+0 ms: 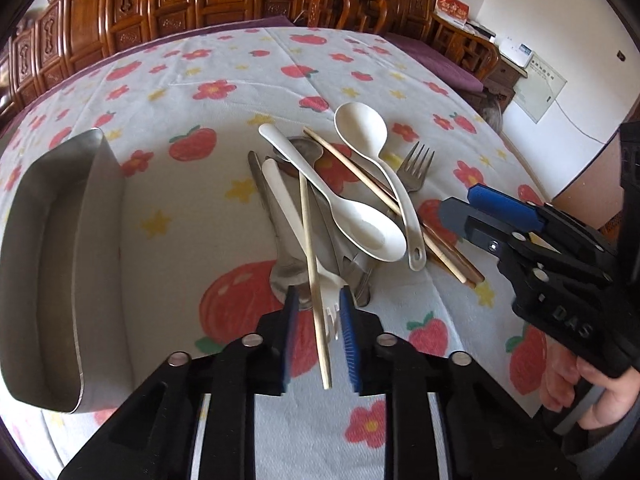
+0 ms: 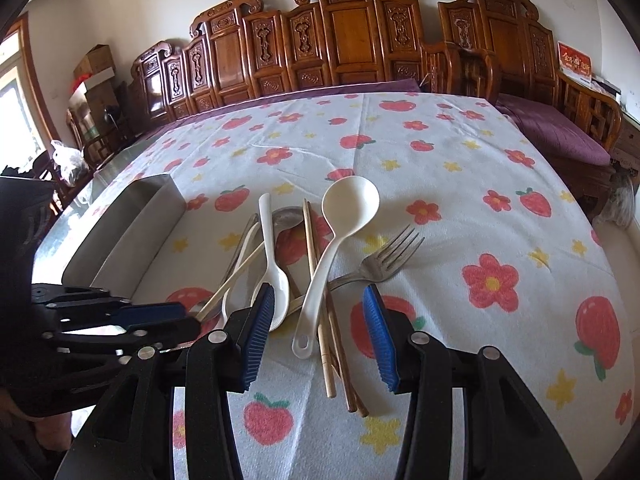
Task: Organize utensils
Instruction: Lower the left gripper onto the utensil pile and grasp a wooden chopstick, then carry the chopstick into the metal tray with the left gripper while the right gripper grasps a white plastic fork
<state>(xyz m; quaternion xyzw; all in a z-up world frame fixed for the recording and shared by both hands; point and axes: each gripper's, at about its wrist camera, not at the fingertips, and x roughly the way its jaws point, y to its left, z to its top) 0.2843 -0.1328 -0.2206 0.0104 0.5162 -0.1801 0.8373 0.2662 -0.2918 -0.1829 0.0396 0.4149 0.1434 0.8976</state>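
A pile of utensils lies mid-table: a white ladle (image 1: pixel 362 128) (image 2: pixel 350 204), a white spoon (image 1: pixel 360 228) (image 2: pixel 276 280), a metal fork (image 1: pixel 416 168) (image 2: pixel 384 260), metal spoons and a white plastic fork. A light chopstick (image 1: pixel 314 276) runs between the fingers of my left gripper (image 1: pixel 319 332), which is open around its near end and over the plastic fork. My right gripper (image 2: pixel 320 336) (image 1: pixel 472 208) is open, low over the ladle handle and more chopsticks (image 2: pixel 328 344).
A steel tray (image 1: pixel 72 240) (image 2: pixel 132 232) stands at the left of the pile on the fruit-and-flower tablecloth (image 2: pixel 480 200). Carved wooden benches (image 2: pixel 340 40) with purple cushions line the table's far side and right.
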